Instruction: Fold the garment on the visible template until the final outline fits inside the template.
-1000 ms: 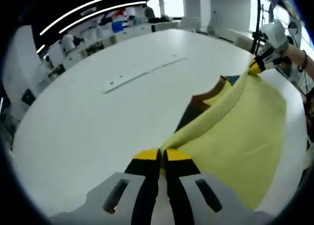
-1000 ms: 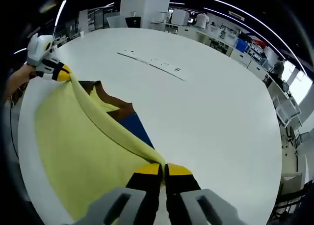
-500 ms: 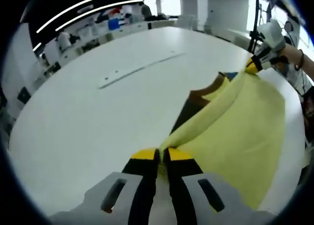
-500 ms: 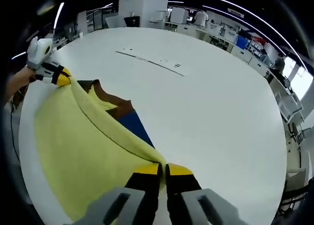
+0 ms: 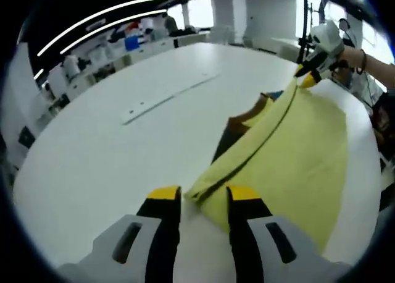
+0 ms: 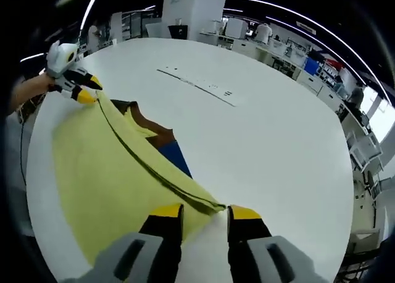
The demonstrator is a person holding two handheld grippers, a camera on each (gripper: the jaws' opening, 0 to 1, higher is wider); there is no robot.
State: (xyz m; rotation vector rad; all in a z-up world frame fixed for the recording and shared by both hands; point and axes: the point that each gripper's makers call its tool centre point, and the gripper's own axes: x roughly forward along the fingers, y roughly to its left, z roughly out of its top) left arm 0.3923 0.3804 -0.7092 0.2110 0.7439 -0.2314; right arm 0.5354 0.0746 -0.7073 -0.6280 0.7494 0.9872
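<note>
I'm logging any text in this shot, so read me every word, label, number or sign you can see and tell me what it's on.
No text can be read here.
Yellow garment: no print or label shows.
Strip on the white table: small dark marks, too small to read.
Both grippers' yellow-tipped fingers: no markings.
Background shelves: blurred.

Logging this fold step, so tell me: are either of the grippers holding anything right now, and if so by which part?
Nothing is held. The left gripper and the right gripper both stand open, each at a corner of the folded edge of the yellow garment lying on the table.
</note>
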